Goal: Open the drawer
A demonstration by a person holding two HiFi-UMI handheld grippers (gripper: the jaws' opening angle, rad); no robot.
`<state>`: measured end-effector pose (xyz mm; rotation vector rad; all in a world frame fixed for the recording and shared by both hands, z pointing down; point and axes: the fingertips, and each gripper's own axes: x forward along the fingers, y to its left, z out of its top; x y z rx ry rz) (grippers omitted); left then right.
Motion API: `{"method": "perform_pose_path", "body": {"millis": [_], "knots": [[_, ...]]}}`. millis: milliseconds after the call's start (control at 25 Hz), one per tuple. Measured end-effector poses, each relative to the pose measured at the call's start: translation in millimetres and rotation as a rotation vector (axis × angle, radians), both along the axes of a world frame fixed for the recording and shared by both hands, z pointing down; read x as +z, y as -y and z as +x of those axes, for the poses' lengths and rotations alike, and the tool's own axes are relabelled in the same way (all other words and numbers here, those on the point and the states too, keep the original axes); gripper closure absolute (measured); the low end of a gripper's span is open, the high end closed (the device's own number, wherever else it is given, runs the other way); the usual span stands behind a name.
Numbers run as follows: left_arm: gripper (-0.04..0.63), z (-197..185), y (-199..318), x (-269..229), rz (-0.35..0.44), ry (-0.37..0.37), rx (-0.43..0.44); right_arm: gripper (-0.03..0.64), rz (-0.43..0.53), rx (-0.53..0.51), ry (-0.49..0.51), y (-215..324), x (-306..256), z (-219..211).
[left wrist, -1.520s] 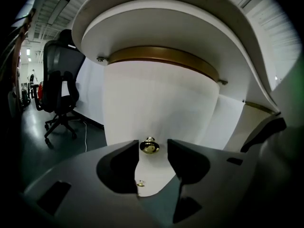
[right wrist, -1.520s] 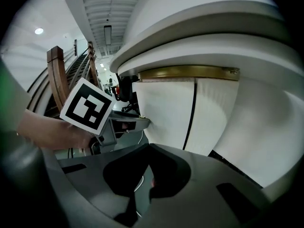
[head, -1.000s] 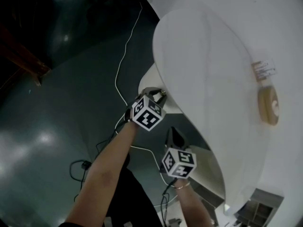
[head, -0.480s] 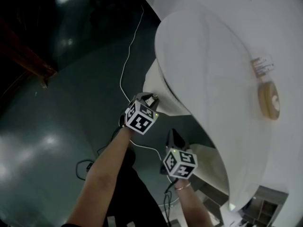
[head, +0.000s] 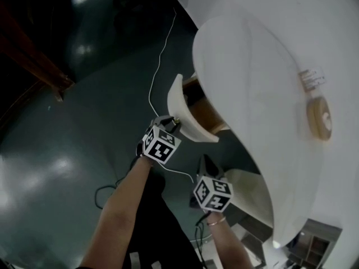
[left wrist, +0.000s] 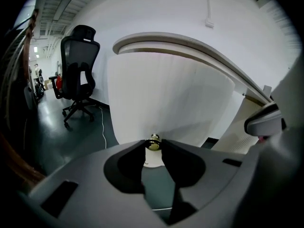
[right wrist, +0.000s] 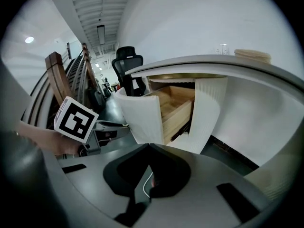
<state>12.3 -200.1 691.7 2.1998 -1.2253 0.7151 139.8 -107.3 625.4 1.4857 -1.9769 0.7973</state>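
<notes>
Brass knob [left wrist: 153, 141] sits clamped at the left claw's [left wrist: 153, 147] tips as a handle for drawing the half-open drawer [head: 178, 102] outward; the right claw [right wrist: 148, 146] hangs closed, empty.

We find no text that we can read. A small white label [head: 312, 78] lies on the desk top [head: 252, 94], well beyond the right gripper [head: 206, 163], its print too small for us. The grippers' cubes [head: 213, 193] bear only square markers.
</notes>
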Motion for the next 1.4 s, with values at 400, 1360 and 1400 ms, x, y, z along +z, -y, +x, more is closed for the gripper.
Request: {"method": "perform_pose_path", "body": {"millis": [400, 1360, 1400], "knots": [[0.488, -30.8, -38.6, 3.6, -0.057, 0.017, -0.035, 0.614, -0.022, -0.002, 0.009, -23.3, -14.5, -10.1], [0.491, -75.3, -91.1, 7.7, -0.123, 0.068, -0.118, 0.614, -0.027, -0.052, 0.0, -55.4, -28.3, -20.5], [0.496, -76.3, -93.7, 7.5, -0.129, 0.068, -0.122, 0.614, -0.023, -0.059, -0.005, -55.9, -30.1, -20.4]]}}
